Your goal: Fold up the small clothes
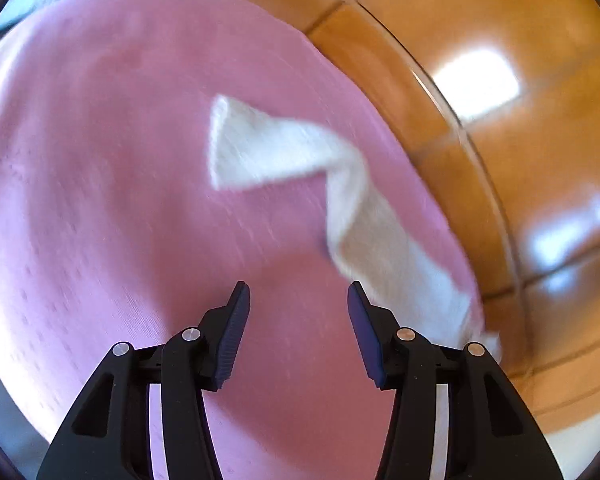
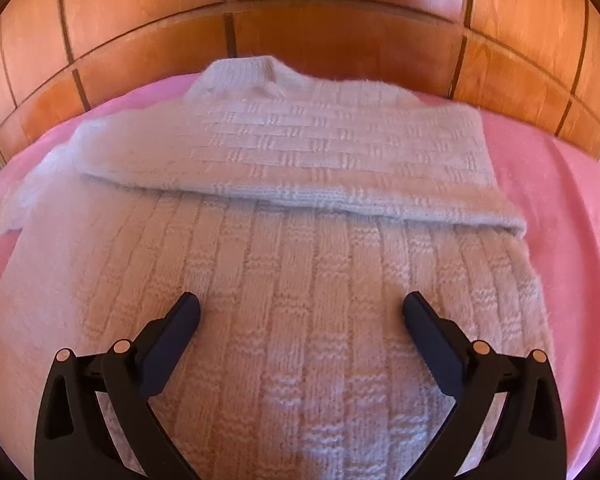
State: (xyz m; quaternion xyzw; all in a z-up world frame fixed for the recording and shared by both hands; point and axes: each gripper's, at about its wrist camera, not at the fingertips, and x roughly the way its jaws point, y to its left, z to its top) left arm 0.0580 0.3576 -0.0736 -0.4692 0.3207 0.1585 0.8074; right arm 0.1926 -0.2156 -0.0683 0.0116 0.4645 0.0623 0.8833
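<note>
Knit fabric fills the space right under the right claw (image 2: 300, 312), whose jaws stand wide apart with nothing pinched between them; the pads hover over the near, unfolded half of the white sweater (image 2: 292, 280). That sweater lies flat on the pink bed cover (image 2: 560, 208), and a folded-over layer crosses it from left to right just beyond the claw, with the collar at the far edge near the wooden panelling (image 2: 300, 20). The fold line runs across the view, so the near hem lies closest to this claw and would probably be the part to lift toward the far side.

Bare pink cover lies beneath the left claw (image 1: 298, 300), whose jaws stand partly apart and empty. A loose white sleeve (image 1: 340, 200) trails ahead and to the right of it, bent in the middle, apart from the pads. Both views are blurred.
</note>
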